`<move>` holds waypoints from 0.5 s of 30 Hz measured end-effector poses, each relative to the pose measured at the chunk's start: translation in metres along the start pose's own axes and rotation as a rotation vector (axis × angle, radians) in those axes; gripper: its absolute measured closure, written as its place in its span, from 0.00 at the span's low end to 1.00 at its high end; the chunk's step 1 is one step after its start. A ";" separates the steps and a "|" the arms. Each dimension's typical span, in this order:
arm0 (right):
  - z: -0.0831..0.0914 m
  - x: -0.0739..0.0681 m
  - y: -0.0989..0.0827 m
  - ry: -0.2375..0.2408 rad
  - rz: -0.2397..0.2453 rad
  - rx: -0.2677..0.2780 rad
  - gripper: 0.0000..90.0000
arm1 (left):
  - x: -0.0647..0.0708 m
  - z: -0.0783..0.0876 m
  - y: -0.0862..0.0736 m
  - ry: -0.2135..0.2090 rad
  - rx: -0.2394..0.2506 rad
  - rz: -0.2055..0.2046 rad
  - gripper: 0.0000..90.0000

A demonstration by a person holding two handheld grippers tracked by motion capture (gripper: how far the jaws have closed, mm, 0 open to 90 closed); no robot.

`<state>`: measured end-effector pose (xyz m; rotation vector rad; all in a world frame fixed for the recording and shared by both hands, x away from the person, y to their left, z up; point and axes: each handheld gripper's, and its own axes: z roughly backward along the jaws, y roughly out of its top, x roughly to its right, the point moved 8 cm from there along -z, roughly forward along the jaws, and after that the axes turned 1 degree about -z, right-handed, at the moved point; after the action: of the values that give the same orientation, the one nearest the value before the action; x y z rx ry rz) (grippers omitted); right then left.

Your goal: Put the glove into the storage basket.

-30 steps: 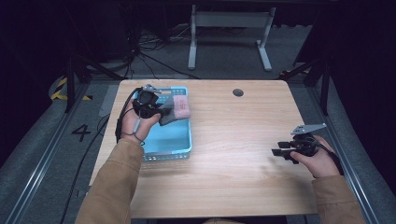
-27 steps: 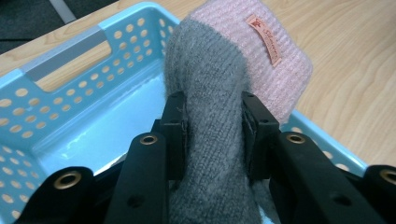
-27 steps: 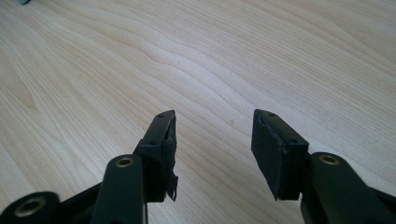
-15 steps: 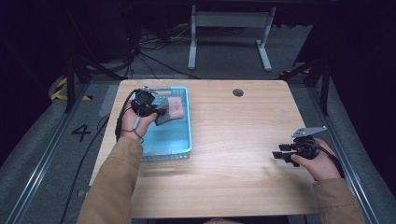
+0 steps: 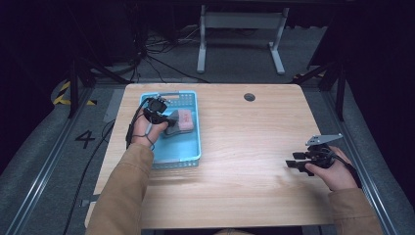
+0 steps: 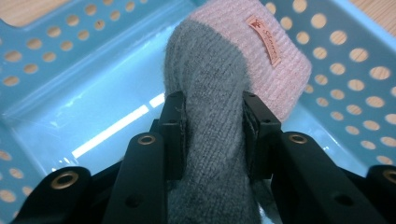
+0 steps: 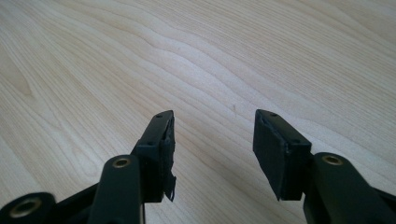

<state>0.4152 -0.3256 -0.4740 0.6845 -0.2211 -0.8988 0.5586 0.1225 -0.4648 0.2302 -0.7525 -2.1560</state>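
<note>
Left gripper view has the left gripper (image 6: 212, 128) clamped on a soft, light grey-and-pink sock (image 6: 219, 93) at its grey end, the best hold, while the right gripper (image 7: 212, 149) has its jaws apart.

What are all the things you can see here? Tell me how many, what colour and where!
sock: one, grey with a pink cuff and a small label, held over the inside of the basket
basket: one, light blue with holes in its walls, on the left part of the table
table: one, light wood, in the middle, with a round dark hole near its far edge
desk frame: one, grey, on the floor beyond the table
cables: several, black, on the dark floor behind the table
left gripper: one, black, jaws pressed on the sock
right gripper: one, black, jaws apart, over bare wood at the right
sleeves: two, tan, at the bottom
</note>
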 end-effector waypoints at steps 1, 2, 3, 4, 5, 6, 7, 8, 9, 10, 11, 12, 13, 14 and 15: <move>0.000 0.000 0.000 -0.003 0.001 0.002 0.54 | 0.000 -0.002 0.000 -0.005 -0.003 0.003 0.73; 0.001 0.000 0.000 0.001 0.000 0.004 0.54 | -0.002 -0.004 -0.001 -0.002 -0.010 0.000 0.73; 0.001 0.000 0.001 0.000 0.002 0.007 0.54 | -0.003 -0.007 -0.002 0.004 -0.016 0.004 0.73; 0.001 0.000 0.001 0.000 0.002 0.007 0.54 | -0.003 -0.007 -0.002 0.004 -0.016 0.004 0.73; 0.001 0.000 0.001 0.001 0.003 0.007 0.54 | -0.004 -0.009 -0.003 0.005 -0.024 -0.001 0.73; 0.000 0.000 0.001 0.001 0.004 0.006 0.54 | -0.005 -0.011 -0.004 0.010 -0.032 -0.004 0.73; -0.001 0.000 0.001 0.004 0.007 0.005 0.54 | -0.005 -0.012 -0.003 0.009 -0.025 -0.002 0.73; -0.001 0.000 0.001 0.004 0.007 0.005 0.54 | -0.005 -0.012 -0.003 0.009 -0.025 -0.002 0.72; -0.001 -0.001 0.001 0.005 0.009 0.003 0.54 | -0.005 -0.013 -0.003 0.010 -0.022 -0.005 0.72; -0.002 -0.001 0.001 0.004 0.012 0.001 0.54 | -0.005 -0.014 -0.003 0.011 -0.019 -0.003 0.72; -0.002 -0.002 0.001 0.005 0.011 0.003 0.54 | -0.005 -0.015 -0.003 0.015 -0.025 -0.004 0.72; -0.002 -0.002 0.002 0.006 0.012 0.003 0.54 | -0.006 -0.017 -0.003 0.022 -0.028 -0.013 0.72; -0.002 -0.003 0.002 0.006 0.014 0.004 0.54 | -0.006 -0.018 -0.003 0.027 -0.028 -0.019 0.72; -0.001 -0.003 0.002 0.007 0.015 0.004 0.54 | -0.007 -0.019 -0.003 0.030 -0.030 -0.021 0.71; -0.001 -0.003 0.002 0.007 0.015 0.005 0.54 | -0.008 -0.020 -0.003 0.035 -0.031 -0.027 0.71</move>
<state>0.4149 -0.3223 -0.4731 0.6894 -0.2224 -0.8817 0.5698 0.1211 -0.4838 0.2622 -0.6991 -2.1825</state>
